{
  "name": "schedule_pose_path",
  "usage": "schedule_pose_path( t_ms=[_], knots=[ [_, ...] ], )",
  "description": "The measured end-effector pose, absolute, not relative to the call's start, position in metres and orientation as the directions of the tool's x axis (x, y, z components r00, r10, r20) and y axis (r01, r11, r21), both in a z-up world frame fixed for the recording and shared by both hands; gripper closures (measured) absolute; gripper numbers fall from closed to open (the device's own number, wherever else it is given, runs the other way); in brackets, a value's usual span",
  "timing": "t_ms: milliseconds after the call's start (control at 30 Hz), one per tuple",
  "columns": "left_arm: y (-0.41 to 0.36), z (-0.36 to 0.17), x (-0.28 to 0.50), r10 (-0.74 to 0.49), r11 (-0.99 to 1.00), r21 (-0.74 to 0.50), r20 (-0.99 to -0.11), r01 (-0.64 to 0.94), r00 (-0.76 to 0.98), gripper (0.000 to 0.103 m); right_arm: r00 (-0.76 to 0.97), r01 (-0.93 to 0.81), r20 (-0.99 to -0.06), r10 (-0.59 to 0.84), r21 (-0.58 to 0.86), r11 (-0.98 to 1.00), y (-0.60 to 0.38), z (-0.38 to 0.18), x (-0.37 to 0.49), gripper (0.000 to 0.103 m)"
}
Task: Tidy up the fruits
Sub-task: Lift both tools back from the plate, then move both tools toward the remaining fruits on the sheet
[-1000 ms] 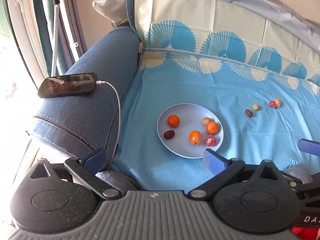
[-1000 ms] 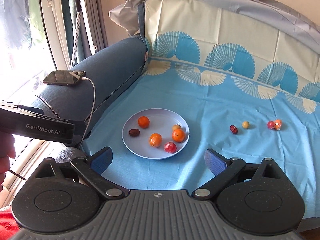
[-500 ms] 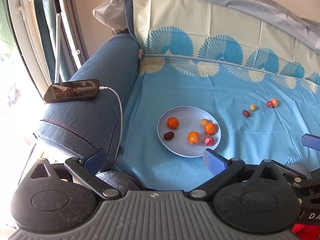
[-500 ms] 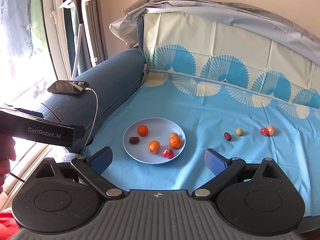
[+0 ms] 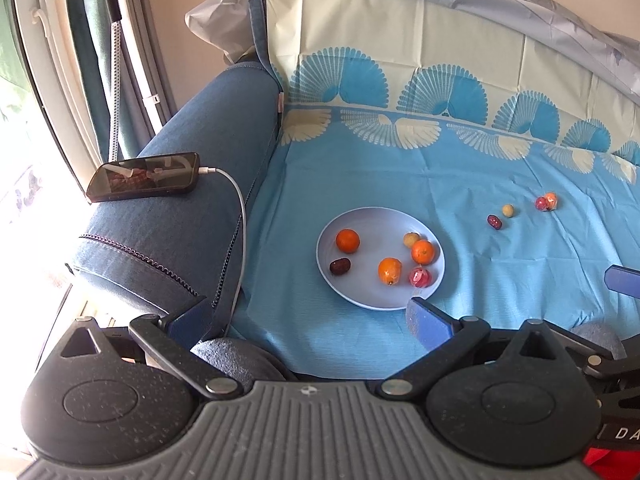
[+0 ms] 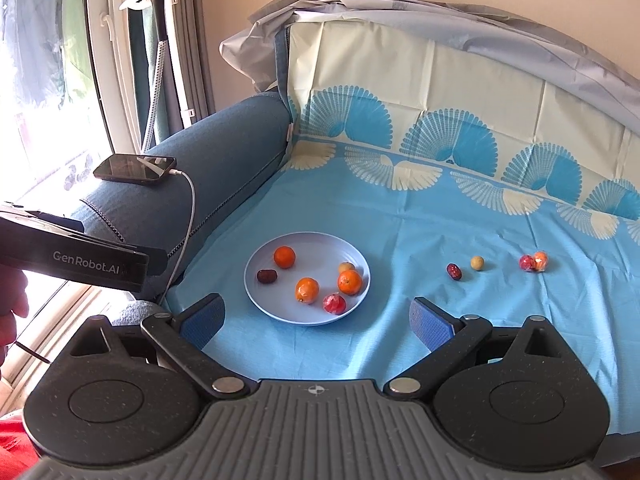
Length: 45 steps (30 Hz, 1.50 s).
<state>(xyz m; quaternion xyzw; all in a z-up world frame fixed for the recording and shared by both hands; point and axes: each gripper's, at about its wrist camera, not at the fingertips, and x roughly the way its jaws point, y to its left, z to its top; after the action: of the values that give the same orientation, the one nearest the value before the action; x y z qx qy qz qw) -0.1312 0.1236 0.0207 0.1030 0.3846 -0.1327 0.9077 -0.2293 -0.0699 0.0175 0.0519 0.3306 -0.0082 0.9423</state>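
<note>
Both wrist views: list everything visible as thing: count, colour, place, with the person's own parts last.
plate: one, pale blue, on the cloth near the armrest
oranges: three, orange, on the plate
dates: two, dark red, one on the plate, one loose on the cloth
small round fruits: two, yellowish, one on the plate, one loose
wrapped fruits: three, red and orange, one on the plate, two touching on the cloth
cloth: one, blue and cream, over the sofa
phone: one, black, on the armrest, white cable plugged in
left gripper: open, empty
right gripper: open, empty
</note>
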Motion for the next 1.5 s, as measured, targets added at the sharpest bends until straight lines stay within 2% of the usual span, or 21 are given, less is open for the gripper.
schedule_pose_path(
  t_ms=[600, 1133, 1500],
  knots=[
    [0.119, 0.013, -0.112, -0.142, 0.945, 0.092, -0.747, 0.313, 0.649, 0.000, 0.759, 0.063, -0.651, 0.010, 0.089, 0.994, -0.075, 0.011, -0.213, 0.004],
    [0.090, 0.009, -0.084, -0.112, 0.937, 0.134, -0.761, 0.324, 0.639, 0.000, 0.739, 0.136, -0.674, 0.004, 0.155, 0.978, -0.109, -0.002, -0.194, 0.004],
    [0.028, 0.001, -0.056, -0.158, 0.906, 0.133, -0.776, 0.402, 0.611, 0.000, 0.722, 0.297, -0.679, -0.131, 0.133, 0.946, -0.180, -0.020, -0.185, 0.004]
  ],
)
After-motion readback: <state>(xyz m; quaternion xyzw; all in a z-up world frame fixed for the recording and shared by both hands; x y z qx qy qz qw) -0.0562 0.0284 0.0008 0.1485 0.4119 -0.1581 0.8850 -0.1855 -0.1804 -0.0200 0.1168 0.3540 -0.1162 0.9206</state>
